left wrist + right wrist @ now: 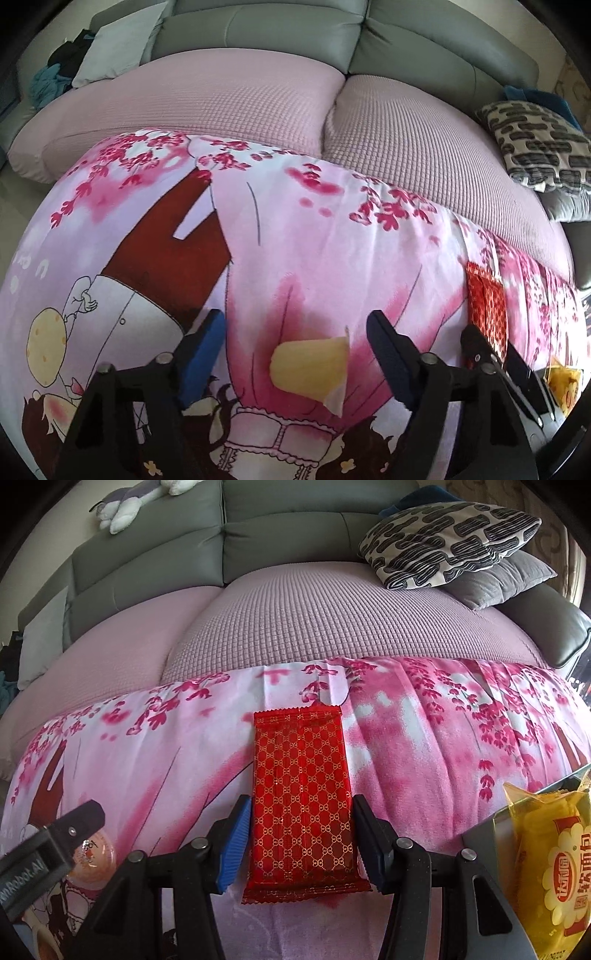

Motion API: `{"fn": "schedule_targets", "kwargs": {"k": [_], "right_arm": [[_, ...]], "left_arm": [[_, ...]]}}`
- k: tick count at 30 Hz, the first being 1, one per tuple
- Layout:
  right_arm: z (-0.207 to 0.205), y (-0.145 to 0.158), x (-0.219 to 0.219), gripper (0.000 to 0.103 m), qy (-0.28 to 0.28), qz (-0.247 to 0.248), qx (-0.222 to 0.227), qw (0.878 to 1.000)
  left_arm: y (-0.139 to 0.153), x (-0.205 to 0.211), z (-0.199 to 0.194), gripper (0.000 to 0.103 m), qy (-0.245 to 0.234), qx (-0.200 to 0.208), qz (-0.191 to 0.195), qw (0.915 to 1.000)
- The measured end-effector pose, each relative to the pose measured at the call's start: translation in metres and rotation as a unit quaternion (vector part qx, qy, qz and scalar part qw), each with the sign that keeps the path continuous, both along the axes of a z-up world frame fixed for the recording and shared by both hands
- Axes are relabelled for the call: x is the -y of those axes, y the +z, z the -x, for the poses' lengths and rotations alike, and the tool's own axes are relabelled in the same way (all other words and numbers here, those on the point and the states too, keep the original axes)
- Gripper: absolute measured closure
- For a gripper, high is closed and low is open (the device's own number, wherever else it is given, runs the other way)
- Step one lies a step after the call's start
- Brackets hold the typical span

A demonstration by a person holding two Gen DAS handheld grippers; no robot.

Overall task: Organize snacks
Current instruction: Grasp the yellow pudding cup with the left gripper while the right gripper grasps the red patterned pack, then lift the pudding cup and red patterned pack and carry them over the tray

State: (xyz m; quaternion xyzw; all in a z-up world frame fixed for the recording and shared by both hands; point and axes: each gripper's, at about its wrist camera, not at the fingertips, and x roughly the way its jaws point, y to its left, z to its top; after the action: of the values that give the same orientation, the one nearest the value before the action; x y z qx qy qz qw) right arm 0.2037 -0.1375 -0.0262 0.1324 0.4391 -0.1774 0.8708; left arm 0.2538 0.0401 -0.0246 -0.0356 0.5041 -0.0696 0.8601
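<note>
A yellow jelly cup lies on its side on the pink cartoon cloth, between the fingers of my open left gripper without touching them. A red snack packet with a gold pattern lies flat on the cloth, and my open right gripper straddles its near half, fingers just beside its edges. The red packet and the right gripper also show at the right of the left wrist view. The left gripper and the cup show at the left of the right wrist view.
A yellow bread packet lies in a grey tray at the right. Behind the cloth are pink sofa cushions, a grey sofa back, patterned pillows and a plush toy.
</note>
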Motion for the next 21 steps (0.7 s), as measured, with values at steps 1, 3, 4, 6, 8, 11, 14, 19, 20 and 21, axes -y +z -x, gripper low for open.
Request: {"fn": "schedule_targets", "kwargs": {"k": [1, 3, 4, 6, 8, 11, 14, 19, 20, 21], "right_arm": [[0.000, 0.000, 0.000, 0.046, 0.000, -0.001, 0.000, 1.000], [-0.001, -0.001, -0.001, 0.046, -0.001, -0.001, 0.000, 1.000], [-0.001, -0.001, -0.001, 0.046, -0.001, -0.001, 0.000, 1.000], [0.000, 0.000, -0.001, 0.046, -0.001, -0.002, 0.000, 1.000], [-0.001, -0.001, 0.000, 0.046, -0.001, -0.002, -0.001, 1.000], [0.000, -0.001, 0.000, 0.046, -0.001, -0.002, 0.000, 1.000], [0.000, -0.001, 0.001, 0.046, 0.000, 0.001, -0.002, 1.000], [0.000, -0.001, -0.001, 0.051, 0.004, 0.001, -0.001, 1.000], [0.000, 0.000, -0.001, 0.051, 0.004, 0.002, -0.001, 1.000], [0.001, 0.000, -0.001, 0.053, 0.005, 0.003, -0.001, 1.000]], "left_arm": [[0.000, 0.002, 0.001, 0.034, -0.005, -0.001, -0.002, 1.0000], [0.000, 0.005, 0.002, 0.044, -0.014, -0.001, -0.002, 0.9999], [0.000, 0.006, 0.003, 0.049, -0.017, -0.001, -0.002, 0.9999], [-0.001, 0.008, 0.004, 0.058, -0.022, -0.003, -0.003, 0.9998], [-0.002, 0.009, 0.004, 0.060, -0.021, 0.000, -0.011, 0.9997], [-0.001, 0.010, 0.004, 0.060, -0.020, 0.002, -0.013, 0.9997], [-0.002, 0.010, 0.004, 0.060, -0.016, 0.006, -0.017, 0.9997], [-0.001, 0.011, 0.004, 0.061, -0.013, 0.010, -0.019, 0.9997], [-0.002, 0.012, 0.003, 0.062, -0.013, 0.011, -0.020, 0.9997], [-0.001, 0.012, 0.003, 0.063, -0.013, 0.011, -0.020, 0.9997]]}}
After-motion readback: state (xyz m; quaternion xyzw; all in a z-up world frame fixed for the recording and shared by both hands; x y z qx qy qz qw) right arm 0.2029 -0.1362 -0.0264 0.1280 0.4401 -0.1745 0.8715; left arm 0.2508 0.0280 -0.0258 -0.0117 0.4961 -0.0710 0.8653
